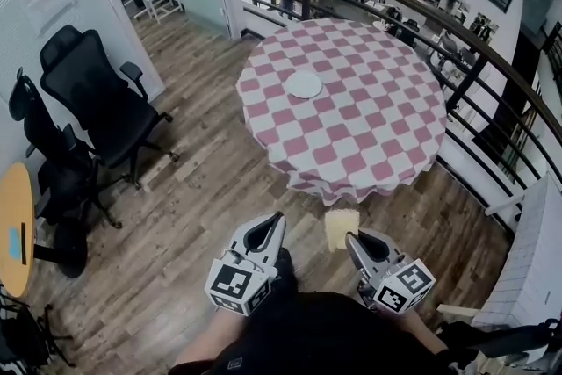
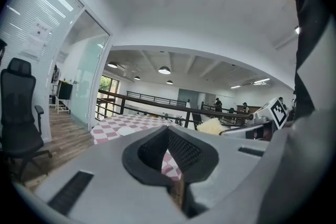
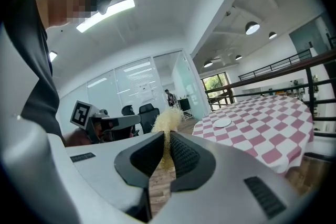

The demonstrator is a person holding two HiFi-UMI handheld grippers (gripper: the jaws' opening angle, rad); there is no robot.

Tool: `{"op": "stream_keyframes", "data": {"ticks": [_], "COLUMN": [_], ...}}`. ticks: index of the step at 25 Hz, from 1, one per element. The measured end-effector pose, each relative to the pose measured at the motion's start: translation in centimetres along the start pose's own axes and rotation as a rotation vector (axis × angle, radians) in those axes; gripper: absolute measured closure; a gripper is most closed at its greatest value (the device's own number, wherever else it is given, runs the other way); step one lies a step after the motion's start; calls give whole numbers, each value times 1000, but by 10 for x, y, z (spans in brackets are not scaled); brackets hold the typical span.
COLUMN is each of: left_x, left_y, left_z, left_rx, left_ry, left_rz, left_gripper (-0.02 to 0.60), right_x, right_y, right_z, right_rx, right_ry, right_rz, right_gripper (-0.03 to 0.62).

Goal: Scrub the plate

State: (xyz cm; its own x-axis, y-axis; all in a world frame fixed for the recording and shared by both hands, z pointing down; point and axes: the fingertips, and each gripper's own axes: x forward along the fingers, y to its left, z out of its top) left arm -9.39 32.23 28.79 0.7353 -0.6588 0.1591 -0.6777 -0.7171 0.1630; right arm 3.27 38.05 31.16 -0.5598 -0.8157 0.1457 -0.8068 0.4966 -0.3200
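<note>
A white plate lies on the round table's pink-and-white checked cloth, well ahead of both grippers. Over the wooden floor short of the table, my left gripper is shut with nothing between its jaws. Beside it my right gripper is shut on a pale yellow fibrous scrub pad. In the right gripper view the pad sticks up out of the closed jaws, and the plate shows far off on the table. The left gripper view shows the table's cloth and the pad to its right.
Two black office chairs stand at the left by a glass wall. A small round wooden table is at the far left edge. A dark curved railing runs behind and right of the checked table, with a drop beyond it.
</note>
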Motion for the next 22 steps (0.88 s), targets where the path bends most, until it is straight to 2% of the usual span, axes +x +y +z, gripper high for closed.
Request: {"op": "stream_keyframes", "data": {"ticks": [7, 12, 17, 22], "left_x": [54, 85, 135, 205], "left_y": [91, 138, 161, 189], "left_z": [19, 33, 37, 59], "left_rx": [38, 10, -4, 16], "left_ry": [-2, 9, 51, 61], "left_rz": [-9, 4, 13, 54], "left_gripper": [577, 575, 575, 575], "right_x": [91, 135, 172, 210], "right_y": [-23, -47, -98, -170], "right_z": [31, 46, 64, 87], "right_rx": [-9, 5, 41, 67], "right_ry": [-7, 22, 19, 2], "right_rz": [25, 6, 3, 22], "right_gripper": [549, 549, 549, 549]}}
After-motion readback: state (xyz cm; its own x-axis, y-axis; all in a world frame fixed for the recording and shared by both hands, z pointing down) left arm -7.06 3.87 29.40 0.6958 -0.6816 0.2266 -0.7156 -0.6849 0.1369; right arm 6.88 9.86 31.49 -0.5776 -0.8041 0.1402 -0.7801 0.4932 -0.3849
